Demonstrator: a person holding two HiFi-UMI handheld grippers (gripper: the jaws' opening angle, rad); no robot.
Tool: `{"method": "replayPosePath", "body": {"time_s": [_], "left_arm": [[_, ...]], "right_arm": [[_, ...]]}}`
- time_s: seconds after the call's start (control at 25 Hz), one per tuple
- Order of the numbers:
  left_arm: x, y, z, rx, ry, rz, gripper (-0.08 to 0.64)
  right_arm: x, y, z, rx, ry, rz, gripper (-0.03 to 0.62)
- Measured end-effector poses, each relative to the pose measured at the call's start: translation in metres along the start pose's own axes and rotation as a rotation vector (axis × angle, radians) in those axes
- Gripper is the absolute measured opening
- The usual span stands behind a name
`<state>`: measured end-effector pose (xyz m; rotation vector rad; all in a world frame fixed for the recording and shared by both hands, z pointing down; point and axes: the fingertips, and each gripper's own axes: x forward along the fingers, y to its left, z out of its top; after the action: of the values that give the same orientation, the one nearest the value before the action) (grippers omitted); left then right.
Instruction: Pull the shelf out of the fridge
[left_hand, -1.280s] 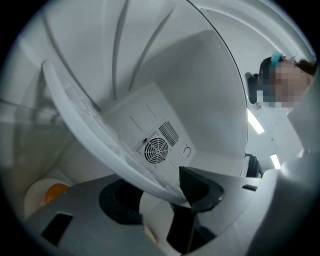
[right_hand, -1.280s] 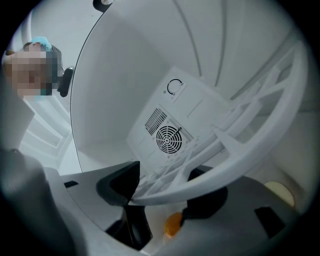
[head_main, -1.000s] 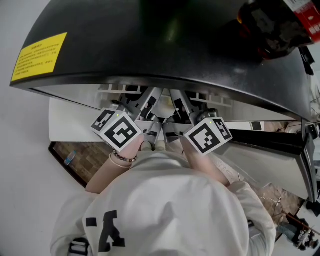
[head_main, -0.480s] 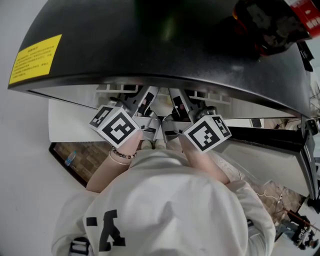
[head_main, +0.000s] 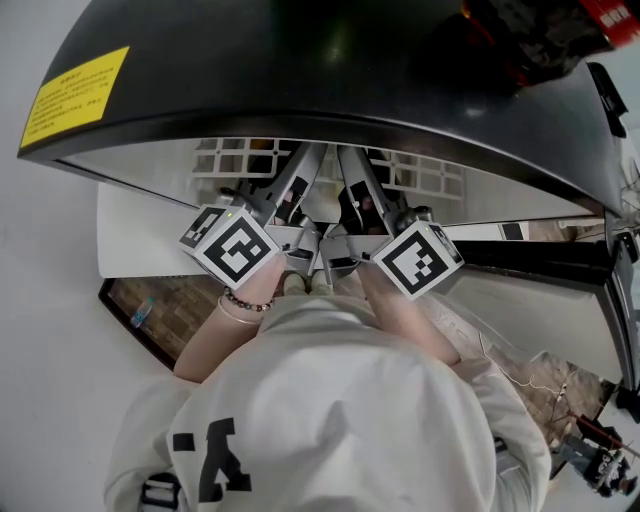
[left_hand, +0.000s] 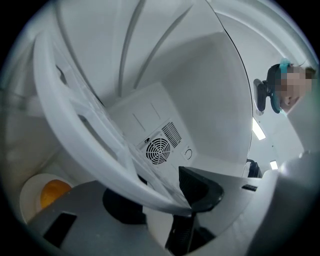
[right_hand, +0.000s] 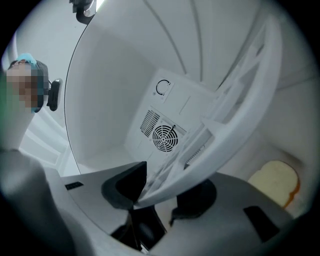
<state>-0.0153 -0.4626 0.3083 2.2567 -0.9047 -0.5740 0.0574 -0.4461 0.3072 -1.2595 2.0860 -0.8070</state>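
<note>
Between both jaw pairs, which have just been closing, sits the shelf (left_hand: 55, 105) rim. Right gripper (right_hand: 165, 195) pinches it, left gripper (left_hand: 160, 200) is loose. I fear a lopsided pull jams it.

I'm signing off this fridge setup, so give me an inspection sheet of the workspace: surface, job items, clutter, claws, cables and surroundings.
Surface: fridge with a black top, open; white interior with a fan vent on the back wall.
Job's things: white shelf inside the fridge, its front rim at both claws.
Clutter: orange item on a white dish low in the fridge; red-and-black object on the fridge top.
Claws: left claw has the rim between its pads and has just been closing, grip unclear; right claw has just closed onto the rim.
Cables: thin white wire on the floor at right.
Surroundings: yellow label on the fridge top; wood-pattern floor.
</note>
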Motion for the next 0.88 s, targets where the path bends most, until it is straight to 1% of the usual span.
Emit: {"method": "replayPosePath", "body": {"time_s": [0.52, 0.72, 0.88], "left_arm": [[-0.015, -0.008, -0.006, -0.012, -0.005, -0.008, 0.200], [-0.028, -0.018, -0.010, -0.005, -0.010, -0.009, 0.199], [-0.029, -0.017, -0.012, -0.006, -0.006, -0.007, 0.199]], "right_arm": [[-0.015, 0.006, -0.006, 0.023, -0.008, 0.000, 0.169], [-0.029, 0.015, -0.009, 0.018, -0.011, 0.006, 0.169], [-0.030, 0.015, -0.011, 0.021, -0.010, 0.003, 0.167]]}}
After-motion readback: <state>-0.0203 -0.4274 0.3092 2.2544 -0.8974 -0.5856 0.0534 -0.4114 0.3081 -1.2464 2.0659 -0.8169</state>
